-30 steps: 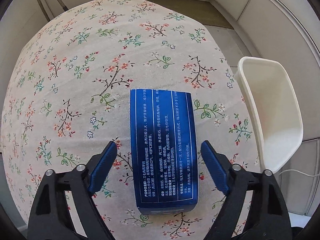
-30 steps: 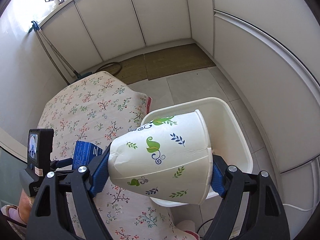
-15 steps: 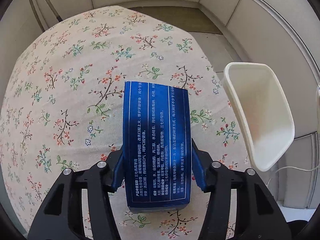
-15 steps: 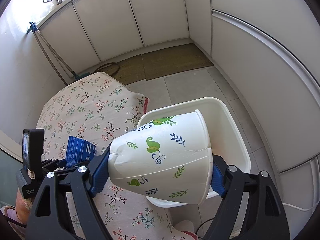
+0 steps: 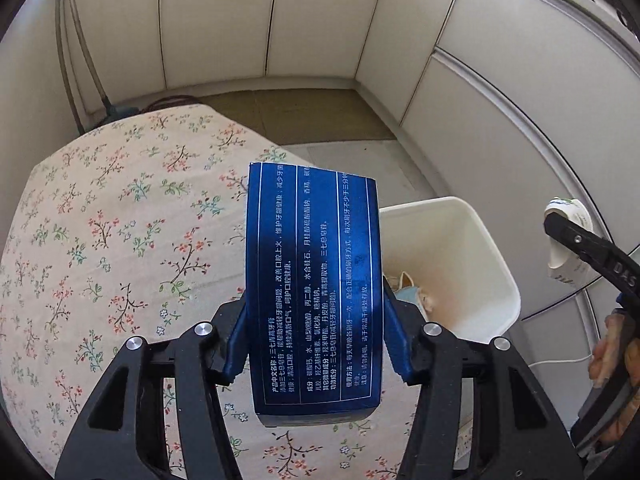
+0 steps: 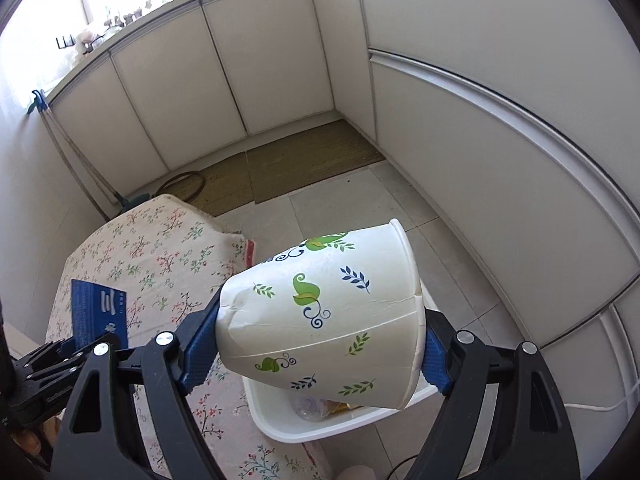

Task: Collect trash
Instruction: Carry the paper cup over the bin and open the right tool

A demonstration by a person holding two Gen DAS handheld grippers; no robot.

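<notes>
My left gripper is shut on a blue toothpaste box with white print, held up above the floral tablecloth. The box also shows in the right wrist view. My right gripper is shut on a white paper cup with leaf patterns, lying on its side above the white trash bin. In the left wrist view the bin stands on the floor right of the table with some trash inside, and the cup shows at the far right.
White cabinets line the walls. A brown mat lies on the tiled floor beyond the table. A mop handle leans at the back left.
My left gripper closed on the blue box and lifted it off the table, tilting up toward the bin. My right gripper kept hold of the cup and rose a little.
</notes>
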